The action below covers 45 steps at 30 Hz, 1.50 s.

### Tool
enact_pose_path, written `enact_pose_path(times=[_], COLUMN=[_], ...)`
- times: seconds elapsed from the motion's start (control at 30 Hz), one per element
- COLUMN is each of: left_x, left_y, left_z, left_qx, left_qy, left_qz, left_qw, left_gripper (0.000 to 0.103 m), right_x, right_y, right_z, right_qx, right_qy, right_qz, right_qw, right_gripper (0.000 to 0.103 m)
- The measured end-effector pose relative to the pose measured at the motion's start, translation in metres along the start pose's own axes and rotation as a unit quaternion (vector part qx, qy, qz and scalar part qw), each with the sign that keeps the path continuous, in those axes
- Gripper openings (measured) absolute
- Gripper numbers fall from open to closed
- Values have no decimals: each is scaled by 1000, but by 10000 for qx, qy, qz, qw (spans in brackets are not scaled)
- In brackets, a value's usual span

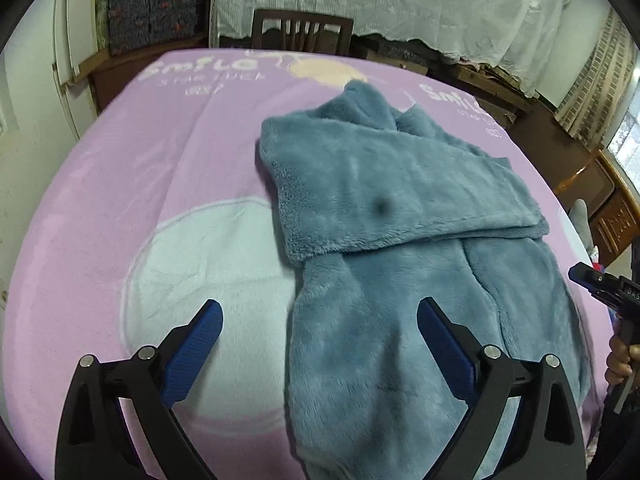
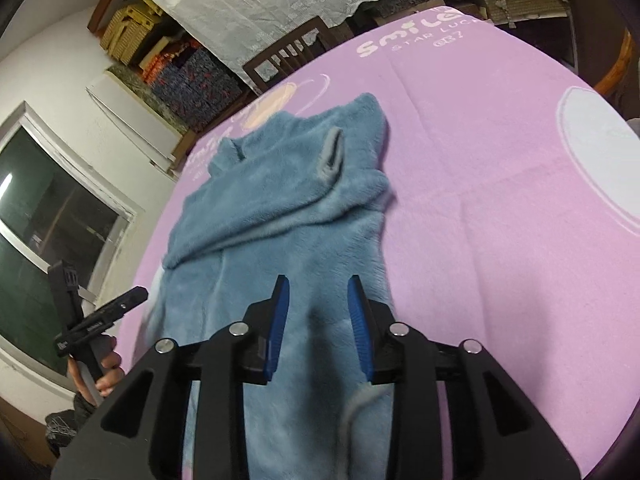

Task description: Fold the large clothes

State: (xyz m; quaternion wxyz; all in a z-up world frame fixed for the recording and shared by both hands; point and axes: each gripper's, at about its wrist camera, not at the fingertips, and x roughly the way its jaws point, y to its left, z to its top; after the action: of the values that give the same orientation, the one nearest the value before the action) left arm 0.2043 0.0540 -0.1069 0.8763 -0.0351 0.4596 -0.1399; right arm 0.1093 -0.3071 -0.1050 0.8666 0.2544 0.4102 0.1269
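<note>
A blue fleece garment [image 1: 400, 248] lies flat on the pink blanket [image 1: 168, 168], with a sleeve folded across its upper part. My left gripper [image 1: 318, 314] is wide open and empty above the garment's lower left edge. In the right wrist view the garment [image 2: 280, 208] runs away from the camera, collar at the far end. My right gripper [image 2: 319, 292] hovers over the garment's lower part with its jaws partly open, a gap between the blue pads and nothing held.
The pink blanket [image 2: 480, 200] covers a table. A wooden chair [image 1: 302, 34] stands at the far edge, with white lace cloth [image 1: 400, 0] and stacked boxes [image 1: 152, 4] behind. A window [image 2: 44, 216] is at the left of the right wrist view.
</note>
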Motion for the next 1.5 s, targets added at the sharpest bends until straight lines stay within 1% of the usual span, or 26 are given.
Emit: enact_pose_path(times=[0.07, 0.1, 0.13, 0.2, 0.27, 0.3, 0.37, 0.4, 0.47, 0.53, 0.6, 0.73, 0.83, 0.9, 0.97, 1.07, 1.1, 1.13, 1.17, 1.2, 1.23, 1.27, 1.33, 1.4, 1.47, 1.5], left_x=[13, 18, 23, 22, 20, 19, 15, 12, 5, -4, -12, -31, -43, -46, -45, -41, -40, -40, -40, -40, -41, -41, -41, -42, -46, -48], left_y=[6, 9, 12, 12, 9, 7, -2, -6, -14, -19, -21, -18, -19, -22, -26, -31, -32, -33, -33, -33, -30, -27, -20, -11, -6, -4], left_z=[7, 8, 9, 10, 6, 3, -7, -13, -28, -43, -55, -81, -99, -105, -106, -102, -101, -101, -101, -102, -102, -102, -99, -93, -85, -82], left_qx=[-131, -182, -238, -205, -193, -160, 6, 98, 271, 333, 324, 192, 110, 118, 225, 270, 278, 304, 341, 373, 384, 359, 204, -25, -150, -176], left_qy=[162, 230, 310, 248, 284, 302, 350, 358, 377, 415, 455, 488, 501, 500, 458, 424, 422, 423, 425, 423, 411, 409, 422, 385, 283, 235], left_qz=[-191, -240, -298, -363, -631, -700, -773, -766, -745, -789, -832, -1106, -1316, -1378, -1302, -1207, -1178, -1136, -1077, -997, -913, -920, -981, -1149, -1232, -1248], left_qw=[9996, 9993, 9988, 9988, 9974, 9970, 9964, 9964, 9961, 9955, 9950, 9925, 9900, 9891, 9902, 9914, 9918, 9922, 9927, 9934, 9942, 9943, 9941, 9926, 9919, 9918], left_gripper=[98, 97, 93, 92, 90, 89, 89, 89, 89, 89, 89, 89, 84, 84, 83, 80, 74, 61, 53, 41, 36, 33, 21, 17, 17, 16], right_x=[1, 4, 7, 17, 27, 30, 33, 32, 28, 21, 13, -11, -24, -32, -36, -33, -31, -28, -27, -27, -29, -30, -32, -31, -32, -34], right_y=[-3, -5, -7, -14, -22, -25, -27, -27, -24, -22, -23, -26, -25, -23, -22, -21, -20, -18, -16, -14, -13, -13, -16, -16, -11, -9], right_z=[4, 7, 11, 17, 19, 18, 13, 9, -1, -15, -27, -60, -80, -93, -99, -96, -94, -92, -93, -95, -97, -98, -100, -97, -93, -89], right_qx=[43, 51, 60, 102, 212, 267, 315, 303, 229, 176, 219, 281, 266, 233, 162, 179, 183, 157, 86, 16, -54, -76, -12, 8, 29, 70], right_qy=[-3, 14, 34, 129, 276, 334, 388, 469, 551, 613, 676, 766, 815, 887, 916, 924, 934, 954, 987, 982, 973, 978, 980, 970, 905, 842], right_qz=[34, 59, 27, -62, -16, 0, 177, 291, 381, 450, 556, 778, 896, 994, 1027, 1081, 1076, 1051, 1002, 971, 949, 946, 1011, 1079, 1265, 1433], right_qw=[10000, 10000, 10000, 9998, 9994, 9991, 9986, 9980, 9975, 9969, 9959, 9936, 9923, 9908, 9904, 9897, 9896, 9898, 9900, 9904, 9907, 9907, 9900, 9894, 9878, 9861], right_gripper=[31, 31, 31, 31, 31, 31, 31, 31, 31, 31, 31, 31, 31, 31, 31, 31, 28, 22, 19, 17, 15, 15, 14, 13, 13, 13])
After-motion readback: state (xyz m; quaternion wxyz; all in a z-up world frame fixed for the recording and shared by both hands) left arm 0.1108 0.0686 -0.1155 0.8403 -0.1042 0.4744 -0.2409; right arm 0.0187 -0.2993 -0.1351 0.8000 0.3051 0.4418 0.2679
